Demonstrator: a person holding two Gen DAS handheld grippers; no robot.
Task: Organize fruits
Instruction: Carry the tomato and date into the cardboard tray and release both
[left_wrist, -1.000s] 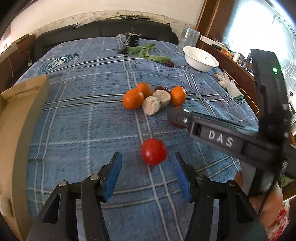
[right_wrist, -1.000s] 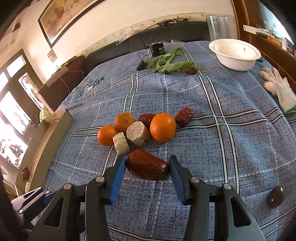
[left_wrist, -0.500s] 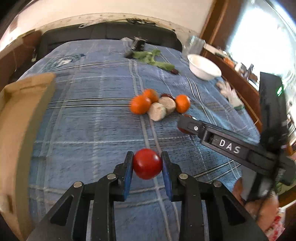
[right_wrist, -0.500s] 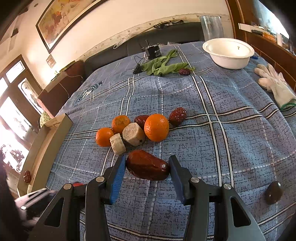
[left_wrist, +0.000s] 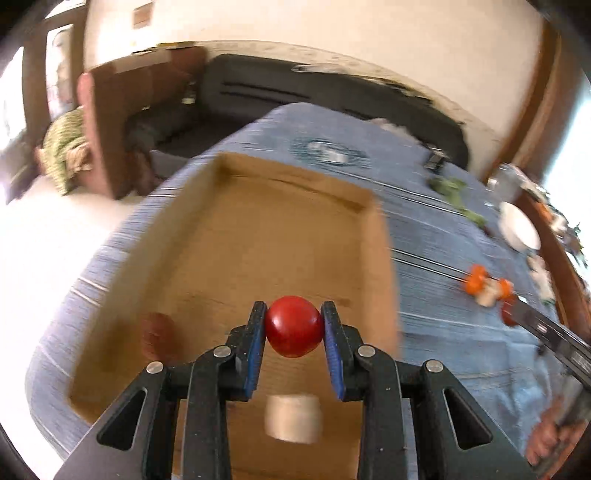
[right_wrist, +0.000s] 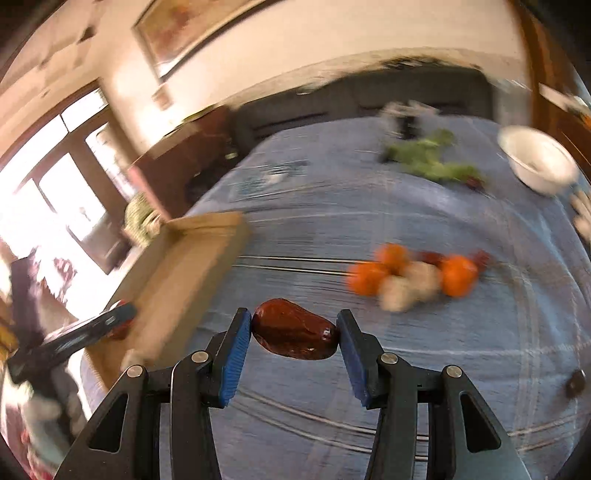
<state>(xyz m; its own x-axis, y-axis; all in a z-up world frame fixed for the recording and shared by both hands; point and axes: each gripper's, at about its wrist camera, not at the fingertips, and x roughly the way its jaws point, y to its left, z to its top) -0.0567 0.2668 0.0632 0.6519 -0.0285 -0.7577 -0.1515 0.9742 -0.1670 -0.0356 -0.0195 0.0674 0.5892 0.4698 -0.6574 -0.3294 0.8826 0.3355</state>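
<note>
Your left gripper (left_wrist: 293, 326) clamps the tomato (left_wrist: 293, 326) at frame centre, over the cardboard box (left_wrist: 380, 258); next, lower and release. Your right gripper (right_wrist: 294, 329) grips the dark fruit (right_wrist: 294, 329) over the bed (right_wrist: 480, 369).

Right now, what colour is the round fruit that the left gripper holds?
Red. The tomato shows best in the left wrist view, clamped in the left gripper.
</note>
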